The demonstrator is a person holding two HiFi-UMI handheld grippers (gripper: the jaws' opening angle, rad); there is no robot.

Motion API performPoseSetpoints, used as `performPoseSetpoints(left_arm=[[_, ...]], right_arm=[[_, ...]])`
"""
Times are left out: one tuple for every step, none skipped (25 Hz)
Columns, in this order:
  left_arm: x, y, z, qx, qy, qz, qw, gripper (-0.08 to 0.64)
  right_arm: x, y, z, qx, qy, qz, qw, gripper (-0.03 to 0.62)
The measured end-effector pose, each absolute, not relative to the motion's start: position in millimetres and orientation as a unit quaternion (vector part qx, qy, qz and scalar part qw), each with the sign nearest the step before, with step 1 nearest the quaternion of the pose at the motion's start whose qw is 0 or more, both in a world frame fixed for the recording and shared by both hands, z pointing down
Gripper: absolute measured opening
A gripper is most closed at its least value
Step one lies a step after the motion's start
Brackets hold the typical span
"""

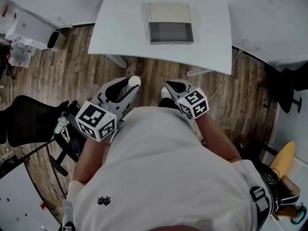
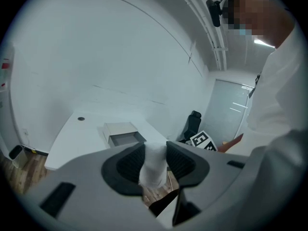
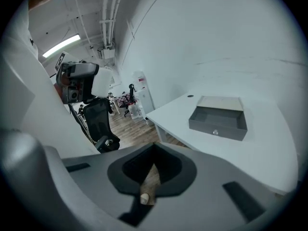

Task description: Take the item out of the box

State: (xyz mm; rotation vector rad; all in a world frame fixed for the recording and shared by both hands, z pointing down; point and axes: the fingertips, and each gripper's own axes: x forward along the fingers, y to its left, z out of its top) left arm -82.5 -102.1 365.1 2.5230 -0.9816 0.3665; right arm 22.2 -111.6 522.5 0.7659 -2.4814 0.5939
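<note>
Head view, catalogued near to far. Left hand-held gripper (image 1: pixel 129 88), held close against the person's body: the jaws are partly spread and pinched on a white item (image 2: pixel 154 167), which stands upright between the pads. The item is thus recorded outside the box, well apart from it. Handling, as judged: light, soft and creased, easily crushed, and best taken at mid-length with a gentle squeeze, as it is gripped now. Right hand-held gripper (image 1: pixel 169 86): the jaws are pressed together and nothing is held. A wooden floor (image 1: pixel 72 71) lies below both. A black office chair (image 1: pixel 26 119) is noted at the left, a possible snag if the left arm is swung outward. Furthest, a white bench (image 1: pixel 125 28) carries the box (image 1: pixel 171 32), which is drawer-like and open, with its grey inside seemingly bare. Nothing is seen standing between the grippers and the bench.
</note>
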Motion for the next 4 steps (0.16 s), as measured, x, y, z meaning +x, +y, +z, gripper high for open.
performPoseSetpoints(left_arm=[[-78, -108, 365, 0.904, -0.353, 0.131, 0.204, 0.149], [-74, -114, 366, 0.903, -0.354, 0.130, 0.204, 0.149], [-69, -120, 367, 0.903, -0.355, 0.129, 0.205, 0.149], [-64, -125, 368, 0.902, -0.356, 0.129, 0.205, 0.149]], right_arm=[[26, -117, 523, 0.278, -0.905, 0.216, 0.238, 0.006], [29, -123, 524, 0.276, -0.906, 0.215, 0.239, 0.006], [33, -128, 525, 0.275, -0.906, 0.215, 0.239, 0.006], [37, -133, 526, 0.274, -0.906, 0.214, 0.240, 0.006]])
